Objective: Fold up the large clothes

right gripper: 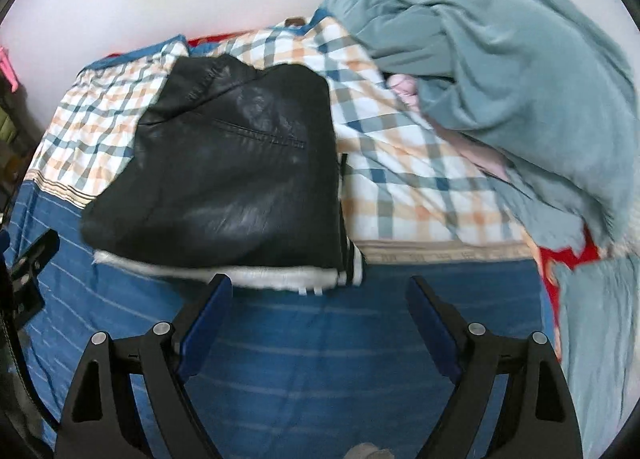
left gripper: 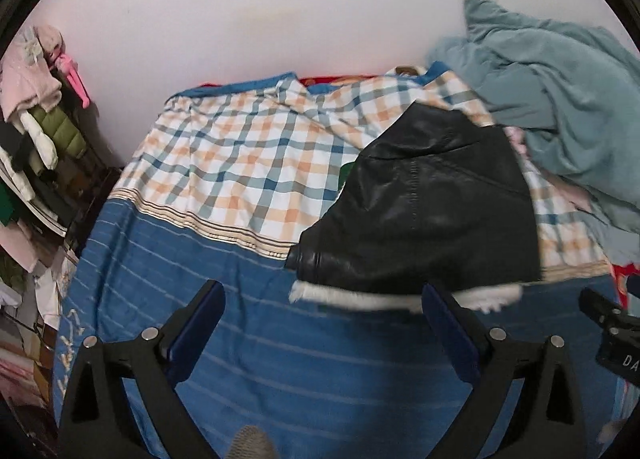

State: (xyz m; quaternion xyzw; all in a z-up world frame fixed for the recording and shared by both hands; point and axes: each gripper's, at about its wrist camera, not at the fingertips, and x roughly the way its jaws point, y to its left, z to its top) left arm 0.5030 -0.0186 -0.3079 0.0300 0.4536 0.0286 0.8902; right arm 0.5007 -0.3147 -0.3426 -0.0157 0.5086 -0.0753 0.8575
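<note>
A bed point(left gripper: 248, 359) bears a folded black jacket point(left gripper: 432, 211) and crumpled teal blanket point(left gripper: 560, 79).

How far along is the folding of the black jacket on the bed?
Done: the black jacket lies in a compact folded bundle on the blue striped sheet, white lining at its near edge. In hand: nothing; the left hand-held gripper and right hand-held gripper are open. Left: the teal heap is unfolded.

A folded black leather jacket point(right gripper: 224, 163) with white fleece lining lies flat.
</note>
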